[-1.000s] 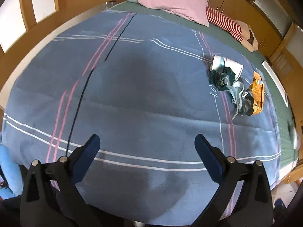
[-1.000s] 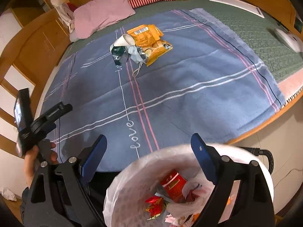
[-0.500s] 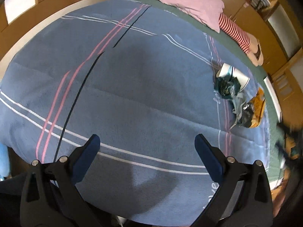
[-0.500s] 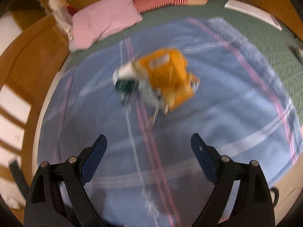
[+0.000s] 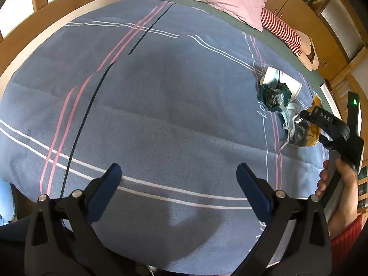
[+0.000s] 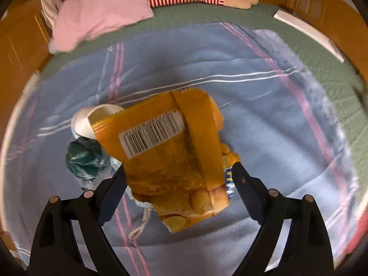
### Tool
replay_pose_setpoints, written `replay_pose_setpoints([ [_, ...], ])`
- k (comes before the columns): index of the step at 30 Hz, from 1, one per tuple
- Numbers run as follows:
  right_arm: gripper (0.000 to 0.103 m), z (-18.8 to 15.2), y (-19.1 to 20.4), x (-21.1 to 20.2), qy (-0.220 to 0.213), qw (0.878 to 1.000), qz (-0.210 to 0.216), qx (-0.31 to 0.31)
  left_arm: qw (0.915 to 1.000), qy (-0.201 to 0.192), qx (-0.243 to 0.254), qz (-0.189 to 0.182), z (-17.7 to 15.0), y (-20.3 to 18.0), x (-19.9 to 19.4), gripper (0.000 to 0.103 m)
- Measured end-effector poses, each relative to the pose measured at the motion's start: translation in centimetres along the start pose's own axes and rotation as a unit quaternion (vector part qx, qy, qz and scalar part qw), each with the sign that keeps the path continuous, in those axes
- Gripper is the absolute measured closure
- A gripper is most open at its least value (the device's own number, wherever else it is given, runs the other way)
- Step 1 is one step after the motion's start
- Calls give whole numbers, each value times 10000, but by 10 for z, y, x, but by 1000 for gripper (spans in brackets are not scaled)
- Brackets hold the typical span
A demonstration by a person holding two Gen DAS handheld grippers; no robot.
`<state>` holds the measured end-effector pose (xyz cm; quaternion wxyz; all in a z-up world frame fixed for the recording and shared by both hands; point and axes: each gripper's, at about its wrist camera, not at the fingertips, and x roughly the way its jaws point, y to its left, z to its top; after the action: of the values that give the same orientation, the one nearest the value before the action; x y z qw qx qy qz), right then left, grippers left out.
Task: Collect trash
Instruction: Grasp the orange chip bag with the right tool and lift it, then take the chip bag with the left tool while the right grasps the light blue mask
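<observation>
Risk 1: right gripper (image 6: 178, 174) fingers (image 6: 115, 184) may pinch only one edge of the crinkly orange foil snack bag (image 6: 168, 151). Thin slippery film, so it could slide out on lift.
Risk 2: white cord loop (image 6: 140, 225) and pale fabric scrap poke out from under bag. Could snag & drag along, or drop off on the way to the bin.
Risk 3: white paper cup (image 6: 89, 119) + crumpled teal wrapper (image 6: 82, 158) touch bag's left side. A sweep w/ fingers could knock them away.
Bag place: on blue striped blanket (image 6: 264, 142) on bed, mid-frame, betw the right fingers.
Bag axis: long axis runs diagonal, upper-left to lower-right in right wrist view. Barcode end points toward pink pillow (image 6: 101, 11); chip-print end points toward the gripper.
Right fingers: fairly wide, have just been closing, bag betw them. Contact looks near; firm grip not clear.
Left gripper (image 5: 177, 179): fingers wide, nothing betw them, over bare blanket.
</observation>
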<state>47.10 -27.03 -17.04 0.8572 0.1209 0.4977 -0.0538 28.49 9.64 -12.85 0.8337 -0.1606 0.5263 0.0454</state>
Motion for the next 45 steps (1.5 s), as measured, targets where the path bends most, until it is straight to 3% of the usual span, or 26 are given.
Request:
replay_pose_setpoints([
  [2,43,-5,-1,-1,-13,10000,8,-47,10000,27,-1,-15,0,-1,1,4],
  [5,53,-12,-1,-15,-53,9996,269,-94,10000,46,-39,-45,0,0,2,4],
  [11,56,-38,10,-61,-201,9934,1121,-135,9984,-120,-479,-268,3,14,-5,4],
  [13,56,-43,13,-69,-121,9883,1512,-164,9948,-277,-862,-458,4,27,-11,4],
  [14,56,-51,24,-70,131,9829,1818,-277,9917,-359,-1114,-536,5,35,-14,4],
  [15,56,-53,29,-69,245,9816,1863,-349,9881,-432,-1357,-575,5,43,-17,4],
  [17,55,-63,49,-63,613,9793,1814,-657,9838,-504,-1588,-661,5,52,-20,4],
  [18,55,-70,64,-58,803,9800,1572,-917,9824,-527,-1644,-707,5,54,-21,4],
  [21,48,-83,94,-49,1064,9762,1385,-1284,9799,-596,-1742,-765,5,59,-23,3],
  [25,35,-87,114,-50,1209,9665,1953,-1148,9763,-601,-1917,-805,6,65,-22,3],
  [26,30,-89,117,-54,1195,9618,2217,-1068,9754,-598,-1964,-797,4,69,-22,3],
  [30,27,-79,102,-72,971,9359,3360,-427,9754,-435,-1992,-834,4,68,-16,3],
  [35,24,-71,70,-81,560,9562,2870,99,9732,-362,-2089,-893,4,71,-14,3],
  [40,24,-66,22,-67,745,9624,2442,924,9682,-237,-2294,-969,4,75,-8,4],
  [42,24,-64,9,-61,831,9655,2178,1160,9695,-233,-2246,-954,3,74,-9,4],
  [45,24,-66,-3,-59,829,9737,1756,1191,9795,-122,-1848,-799,4,59,-5,3],
])
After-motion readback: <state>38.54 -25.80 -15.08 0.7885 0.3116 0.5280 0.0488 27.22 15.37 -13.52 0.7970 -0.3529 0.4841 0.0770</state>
